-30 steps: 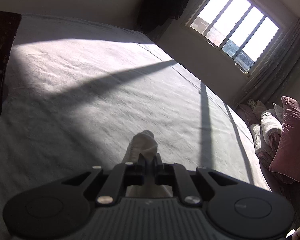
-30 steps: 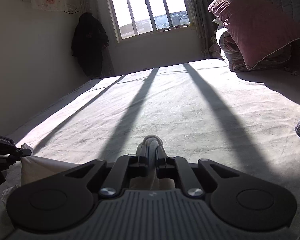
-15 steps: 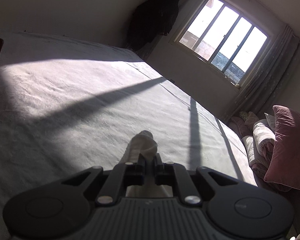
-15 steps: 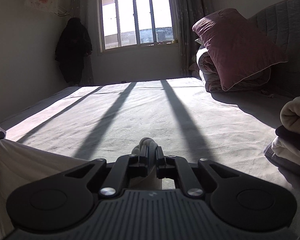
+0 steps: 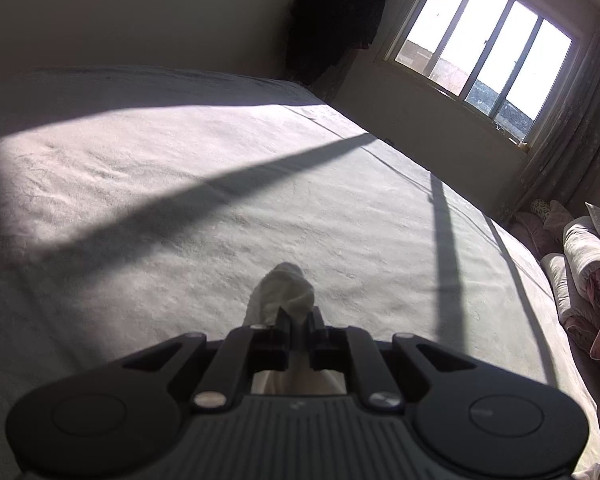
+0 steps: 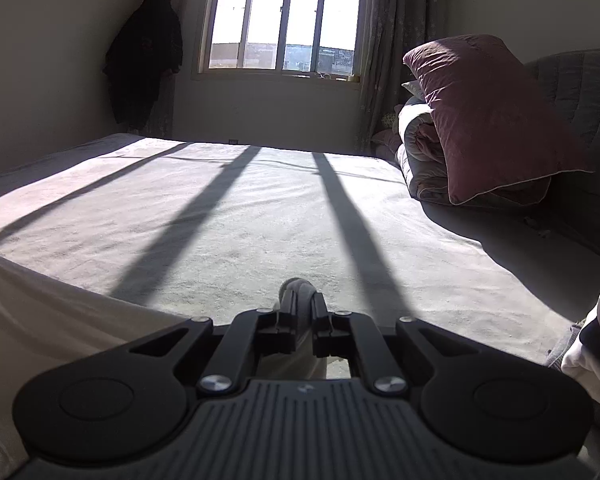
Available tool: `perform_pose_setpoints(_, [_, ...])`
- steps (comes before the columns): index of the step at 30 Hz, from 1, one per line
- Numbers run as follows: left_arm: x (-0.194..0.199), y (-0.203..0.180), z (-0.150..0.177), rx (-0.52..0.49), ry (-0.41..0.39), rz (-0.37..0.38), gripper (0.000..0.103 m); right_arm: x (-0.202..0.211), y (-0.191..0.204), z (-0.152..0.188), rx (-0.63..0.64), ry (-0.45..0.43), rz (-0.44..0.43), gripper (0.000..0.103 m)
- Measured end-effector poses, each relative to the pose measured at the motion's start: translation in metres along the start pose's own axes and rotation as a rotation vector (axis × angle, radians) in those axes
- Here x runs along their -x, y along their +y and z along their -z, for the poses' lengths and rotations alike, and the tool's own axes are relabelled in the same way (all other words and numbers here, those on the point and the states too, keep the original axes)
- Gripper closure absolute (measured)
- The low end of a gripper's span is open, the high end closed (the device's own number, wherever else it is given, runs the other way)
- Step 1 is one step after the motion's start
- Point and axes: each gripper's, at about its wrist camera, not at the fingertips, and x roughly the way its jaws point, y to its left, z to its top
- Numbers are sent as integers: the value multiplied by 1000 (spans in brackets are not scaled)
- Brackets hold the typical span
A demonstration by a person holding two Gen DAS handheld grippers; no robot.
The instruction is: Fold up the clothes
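Plainly, left gripper [image 5: 299, 322] and right gripper [image 6: 299, 320] each pinch the cream garment [image 6: 40, 320] tight; no readable writing.

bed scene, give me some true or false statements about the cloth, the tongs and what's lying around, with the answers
1. Both tongs are shut on pale cloth. True: the left tongs and right tongs each pinch a bunch.
2. The maroon pillow lies flat mid-bed. False: it leans on rolled bedding by the headboard.
3. A dark coat hangs beside the window. True.
4. The bed is fully shaded. False: sunlight crosses it in bands.
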Motion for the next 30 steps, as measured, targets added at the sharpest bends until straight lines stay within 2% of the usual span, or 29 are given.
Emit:
perform_pose_setpoints(5, [-26,-1,19,-58,32,-40,95,-24,13,14,59,58,27,95])
perform_pose_setpoints(12, [-40,-13,35,-204,35,-67,92,-39,24,25,101,117,41,95])
perform_pose_setpoints(14, [-41,-16,35,-228,54,-58,86,-40,24,25,85,131,35,94])
perform_pose_setpoints(15, [-41,-16,34,-233,67,-44,79,-39,24,25,78,136,28,94])
perform_pose_setpoints(16, [-39,-16,33,-235,79,-30,71,-38,23,24,70,143,18,87])
perform_pose_setpoints(18, [-33,-15,30,-221,93,-15,59,-35,23,20,59,160,1,86])
perform_pose_setpoints(19, [-29,-15,29,-213,101,-10,53,-33,22,18,52,167,-8,80])
perform_pose_setpoints(20, [-25,-14,28,-205,115,-4,50,-29,22,16,43,171,-19,63])
perform_pose_setpoints(22, [-17,-11,27,-190,151,15,44,-18,22,13,32,167,-42,47])
perform_pose_setpoints(30, [25,8,20,-134,239,50,33,22,32,11,63,185,-102,47])
